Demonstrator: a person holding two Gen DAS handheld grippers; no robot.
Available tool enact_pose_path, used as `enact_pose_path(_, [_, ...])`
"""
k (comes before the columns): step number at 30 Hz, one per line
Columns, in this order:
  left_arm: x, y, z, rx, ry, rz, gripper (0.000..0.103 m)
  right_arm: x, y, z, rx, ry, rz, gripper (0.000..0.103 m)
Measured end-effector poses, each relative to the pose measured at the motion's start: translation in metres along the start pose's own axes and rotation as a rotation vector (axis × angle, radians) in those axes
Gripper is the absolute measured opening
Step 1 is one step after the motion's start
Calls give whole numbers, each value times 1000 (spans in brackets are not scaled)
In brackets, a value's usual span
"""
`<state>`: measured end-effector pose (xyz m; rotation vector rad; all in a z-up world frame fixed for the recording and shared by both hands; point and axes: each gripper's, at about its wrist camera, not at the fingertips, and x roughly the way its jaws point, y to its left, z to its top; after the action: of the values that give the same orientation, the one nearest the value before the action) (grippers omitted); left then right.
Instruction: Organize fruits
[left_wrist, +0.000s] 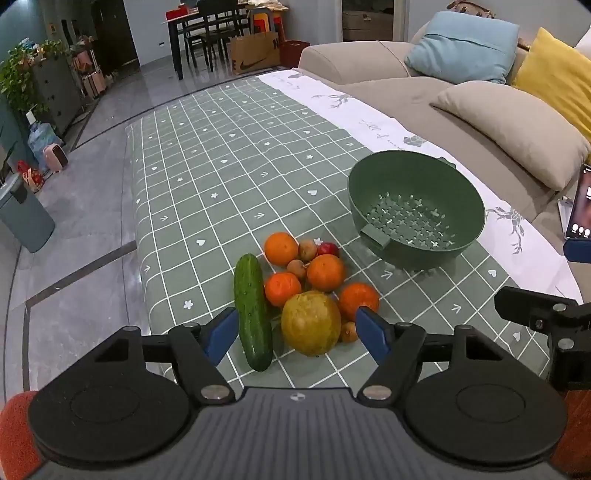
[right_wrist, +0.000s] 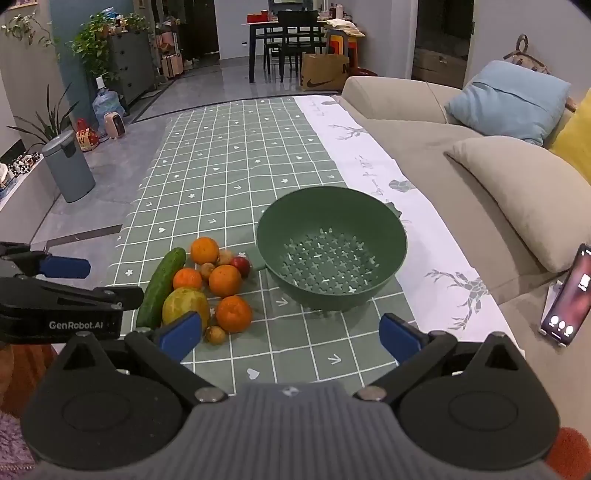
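- Two pairs of tongs are hovering over the table (right_wrist: 229, 155), and we are holding both wide open with nothing between the fingers.
- We are keeping the left tongs (left_wrist: 297, 330) low and close over the near end of the fruit heap, where the fingers are straddling the cucumber (left_wrist: 252, 312) and the big yellow-green fruit (left_wrist: 311, 322); we judge this is the line-up for a first pick.
- We are holding the right tongs (right_wrist: 290, 332) further right, over bare cloth in front of the green strainer bowl (right_wrist: 369, 218), probably to stay clear of the left side's reach.
- The fruit is lying in one tight cluster just left of the bowl: four oranges (left_wrist: 325, 272), the cucumber along the left edge, the big yellow-green fruit nearest us, a small red fruit (left_wrist: 328, 249) and several small brown ones (left_wrist: 307, 250) tucked in between.
- The bowl is sitting empty beside the pile, so nothing is sorted yet; we take it as the place the fruit is meant for.
- The round fruits are touching each other, so lifting one may be setting its neighbours rolling.
- A phone (right_wrist: 567, 295) is leaning at the far right by the sofa (right_wrist: 424, 147), well apart from the work.
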<state>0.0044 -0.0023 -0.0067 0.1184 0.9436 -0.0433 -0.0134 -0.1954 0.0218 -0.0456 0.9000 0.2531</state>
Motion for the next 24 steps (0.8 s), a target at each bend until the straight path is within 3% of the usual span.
enact_pose_path(24, [-3, 2, 0, -4, -4, 7, 85, 3, -1, 0, 0, 17, 9, 98])
